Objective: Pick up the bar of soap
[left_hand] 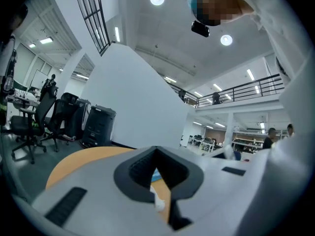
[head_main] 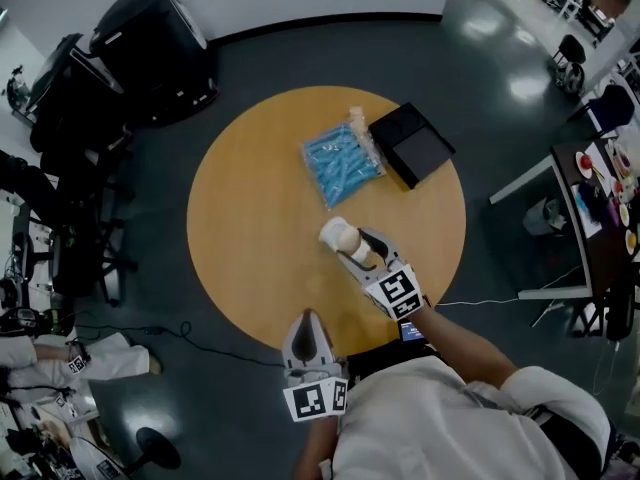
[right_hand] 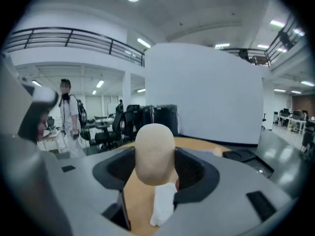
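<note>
Head view: the right gripper [head_main: 350, 245] reaches out over the middle of the round wooden table [head_main: 240, 198] with its jaws clamped on the bar of soap [head_main: 337, 234], a pale beige, rounded bar. The soap's long axis runs in line with the jaws, and its rounded end sticks out past their tips, pointing away from the person towards the blue packet [head_main: 343, 163] and the black box [head_main: 412, 143] at the far side of the table; soap and packet are apart. In the right gripper view the bar stands lengthwise between the two dark pads [right_hand: 193, 170], which press on its sides, its domed end beyond them and the tabletop showing beneath it. The left gripper [head_main: 308, 328] sits at the near edge of the table, close to the person's body, its jaw tips brought together with nothing between them; only a narrow wedge of table shows through in the left gripper view.
</note>
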{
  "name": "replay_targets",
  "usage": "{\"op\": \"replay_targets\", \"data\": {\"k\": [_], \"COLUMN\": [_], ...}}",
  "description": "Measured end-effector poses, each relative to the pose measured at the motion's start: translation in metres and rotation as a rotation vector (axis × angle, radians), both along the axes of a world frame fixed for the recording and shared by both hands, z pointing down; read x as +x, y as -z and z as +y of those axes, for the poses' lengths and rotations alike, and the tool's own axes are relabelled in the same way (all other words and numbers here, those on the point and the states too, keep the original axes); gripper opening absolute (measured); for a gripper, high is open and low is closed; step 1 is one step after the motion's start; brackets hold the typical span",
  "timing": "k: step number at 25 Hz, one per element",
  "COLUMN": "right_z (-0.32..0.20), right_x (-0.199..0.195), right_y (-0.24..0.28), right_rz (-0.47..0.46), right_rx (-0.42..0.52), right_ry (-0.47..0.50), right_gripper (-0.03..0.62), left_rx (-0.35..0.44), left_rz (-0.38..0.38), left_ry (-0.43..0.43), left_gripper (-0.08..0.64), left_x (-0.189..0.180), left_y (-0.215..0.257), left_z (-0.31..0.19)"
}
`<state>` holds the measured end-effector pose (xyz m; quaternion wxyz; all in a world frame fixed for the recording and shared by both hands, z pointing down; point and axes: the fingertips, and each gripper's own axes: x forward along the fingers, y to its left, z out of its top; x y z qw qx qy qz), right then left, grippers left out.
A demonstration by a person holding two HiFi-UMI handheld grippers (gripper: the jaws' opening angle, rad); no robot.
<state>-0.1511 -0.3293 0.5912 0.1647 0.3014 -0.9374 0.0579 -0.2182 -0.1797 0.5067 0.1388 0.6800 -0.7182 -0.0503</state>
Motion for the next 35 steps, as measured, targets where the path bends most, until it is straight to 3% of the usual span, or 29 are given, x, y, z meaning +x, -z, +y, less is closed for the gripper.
{"op": "replay_targets", "data": {"k": [4,6,12,35], "right_z": [0.05,0.077,0.115,0.12], "right_x": [0.034,0.052,0.07,0.072], "right_y": [0.116,0.141,0.097,0.105], "right_rz": [-0.246,-0.32,-0.276,-0.268], "right_rx": [0.18,0.205,0.088,0.127], "right_ry": [0.004,-0.009,-0.037,-0.006], "right_gripper": [0.259,0.259,0.259,0.259], "left_rx": [0.045,0.059,0.074,0.08], "left_rz": [-0.029,-0.035,-0.044,-0.039], "left_ry": [-0.001,-0.003,-0.034,-0.042], "left_gripper": [0.006,0.006,0.006,0.006], "left_x": [0.003,0.005,0.014,0.024], "left_y": [0.018,0.023,0.027,0.03], "left_z": [0.006,0.008,0.013,0.015]}}
